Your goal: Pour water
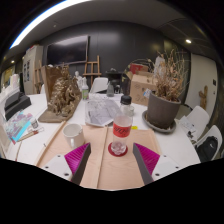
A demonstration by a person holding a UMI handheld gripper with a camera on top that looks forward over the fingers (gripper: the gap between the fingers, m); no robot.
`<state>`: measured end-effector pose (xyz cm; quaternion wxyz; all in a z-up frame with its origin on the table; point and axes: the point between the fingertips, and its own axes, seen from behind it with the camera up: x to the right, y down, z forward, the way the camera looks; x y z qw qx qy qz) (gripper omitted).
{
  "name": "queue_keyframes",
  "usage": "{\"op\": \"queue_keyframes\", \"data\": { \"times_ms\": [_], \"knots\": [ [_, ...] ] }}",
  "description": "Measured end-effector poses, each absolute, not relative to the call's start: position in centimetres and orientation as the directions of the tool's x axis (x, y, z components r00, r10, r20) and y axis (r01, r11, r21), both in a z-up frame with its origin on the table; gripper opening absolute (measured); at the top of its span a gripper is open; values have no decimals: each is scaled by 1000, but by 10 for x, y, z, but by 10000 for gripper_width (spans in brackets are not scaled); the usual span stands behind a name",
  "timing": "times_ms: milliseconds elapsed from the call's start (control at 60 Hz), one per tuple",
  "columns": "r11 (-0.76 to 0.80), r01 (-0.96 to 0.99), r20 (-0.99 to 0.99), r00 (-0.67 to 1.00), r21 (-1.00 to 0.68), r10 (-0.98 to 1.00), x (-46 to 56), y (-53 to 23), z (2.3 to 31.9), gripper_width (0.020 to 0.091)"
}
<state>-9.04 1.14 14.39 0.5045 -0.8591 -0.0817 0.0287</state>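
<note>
Hand-held gripper open before red-labelled bottle, cup.

Dark gripper, magenta pads

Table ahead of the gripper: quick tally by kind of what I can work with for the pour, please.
Bottles: 1, red-labelled bottle just ahead of the open gripper.
Cups: 1, white cup left of the bottle.
Red lids or coasters: 1, red disc between the fingers.
Potted plants: 1, potted plant beyond, right.
Total: 4
</note>
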Motion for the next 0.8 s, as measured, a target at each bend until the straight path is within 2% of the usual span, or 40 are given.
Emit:
{"op": "queue_keyframes", "data": {
  "times_ms": [183, 400, 583, 800],
  "knots": [
    [-527, 103, 39, 991, -843, 131, -117, -99, 190, 856],
    [-543, 112, 77, 993, -832, 87, -141, -191, 213, 856],
    [-543, 123, 90, 992, -830, 88, -154, -222, 220, 853],
    [-545, 130, 114, 992, -828, 63, -150, -223, 222, 853]
  ]
}}
